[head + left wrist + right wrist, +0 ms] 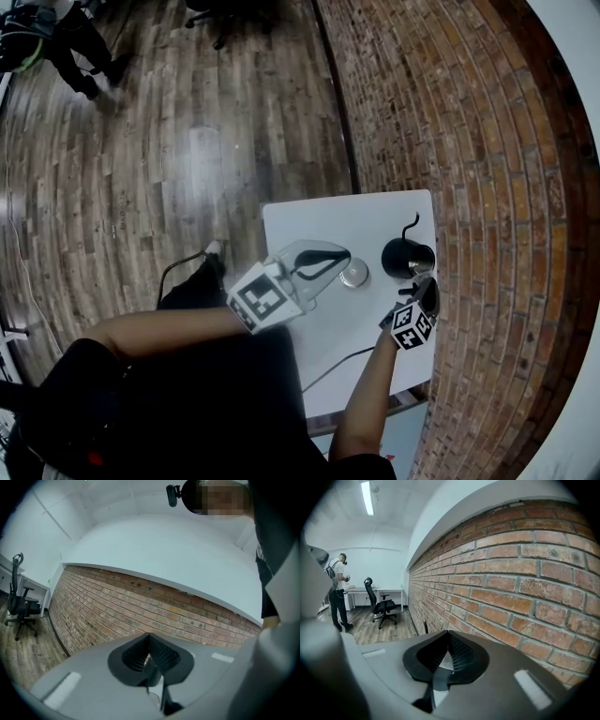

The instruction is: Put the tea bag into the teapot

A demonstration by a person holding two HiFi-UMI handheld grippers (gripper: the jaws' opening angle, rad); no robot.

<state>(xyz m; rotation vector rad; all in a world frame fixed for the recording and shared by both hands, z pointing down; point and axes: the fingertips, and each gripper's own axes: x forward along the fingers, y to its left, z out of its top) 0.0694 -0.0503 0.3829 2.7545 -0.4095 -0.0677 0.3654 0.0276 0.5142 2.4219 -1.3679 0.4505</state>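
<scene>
Two hand-held grippers hang over the white table [309,225]. The left hand-held gripper [339,257] has its jaws brought together with nothing clearly between them. The right hand-held gripper [424,292] is closed as well, and a pale sliver [447,660] shows where its jaws meet; whether that is the tea bag cannot be told. Just past the left one lies a small round grey disc [354,274]. Beside it, towards the brick wall [450,122], the black teapot [407,257] stands upright on the table. Far off, a person [66,42] stands on the wooden floor [187,141].
</scene>
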